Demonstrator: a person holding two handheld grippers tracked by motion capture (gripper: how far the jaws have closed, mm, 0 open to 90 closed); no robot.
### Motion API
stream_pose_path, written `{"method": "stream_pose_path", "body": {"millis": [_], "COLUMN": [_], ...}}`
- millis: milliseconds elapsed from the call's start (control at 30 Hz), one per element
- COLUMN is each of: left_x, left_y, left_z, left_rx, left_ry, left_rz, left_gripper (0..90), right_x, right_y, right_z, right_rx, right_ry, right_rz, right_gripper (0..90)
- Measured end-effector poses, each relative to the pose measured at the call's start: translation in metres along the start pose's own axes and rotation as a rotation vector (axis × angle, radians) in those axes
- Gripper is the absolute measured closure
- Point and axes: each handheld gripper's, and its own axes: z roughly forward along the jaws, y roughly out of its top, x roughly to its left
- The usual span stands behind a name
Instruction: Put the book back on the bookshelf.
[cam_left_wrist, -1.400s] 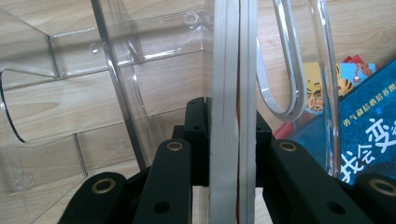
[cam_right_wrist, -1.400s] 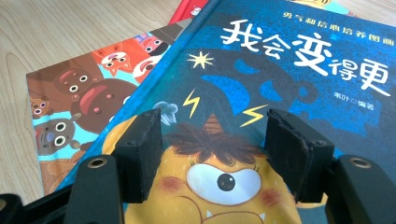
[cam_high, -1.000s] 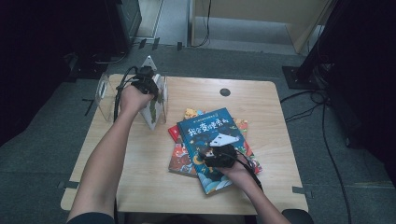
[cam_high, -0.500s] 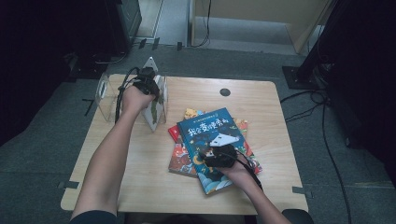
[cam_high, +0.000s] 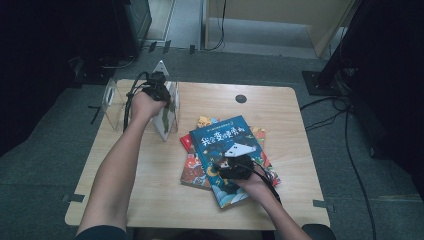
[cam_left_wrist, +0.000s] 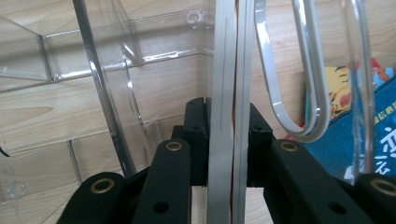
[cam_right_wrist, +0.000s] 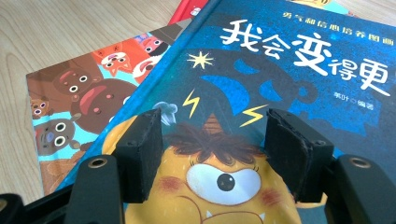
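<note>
So the left gripper (cam_left_wrist: 223, 154) is clamped on a thin book (cam_left_wrist: 227, 93), standing on edge inside the clear acrylic rack (cam_high: 112, 102), which sits at the far left corner of the tabletop (cam_high: 150, 200). From the left gripper view the pads are squeezing the book from both sides, between two of the rack's dividers. The right gripper (cam_right_wrist: 212, 154) is spread wide and hanging just over the blue monster book (cam_high: 227, 145), which tops a messy stack of picture books (cam_high: 200, 165) just to the right of the rack; nothing is between the jaws. What I'd worry about: that rack looks light and it isn't pinned down, so if the upright book gets shoved in crooked or catches a divider, the whole thing could slide or tip toward the table edge. Also, let go before the book leans on a divider and it could flop over. On the other side, the blue cover looks glossy and lies flat, so the jaws may skid off rather than get under an edge, and could drag the books below it.
</note>
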Motion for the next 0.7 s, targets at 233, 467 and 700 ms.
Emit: {"method": "stream_pose_path", "body": {"millis": [233, 467, 700], "left_x": [-0.004, -0.004, -0.004], "left_y": [0.003, 0.006, 0.006], "left_z": [-0.007, -0.013, -0.022], "left_rx": [0.004, -0.008, -0.029], "left_ry": [0.017, 0.009, 0.008], "left_rz": [0.013, 0.018, 0.029], "left_gripper": [77.1, 76.7, 74.9], "right_x": [0.0, 0.0, 0.0], "right_y": [0.0, 0.0, 0.0], "right_z": [0.0, 0.0, 0.0], "right_rx": [0.0, 0.0, 0.0], "right_ry": [-0.001, 0.0, 0.0], "right_rz": [0.003, 0.002, 0.003], "right_gripper": [37.2, 37.2, 37.2]}}
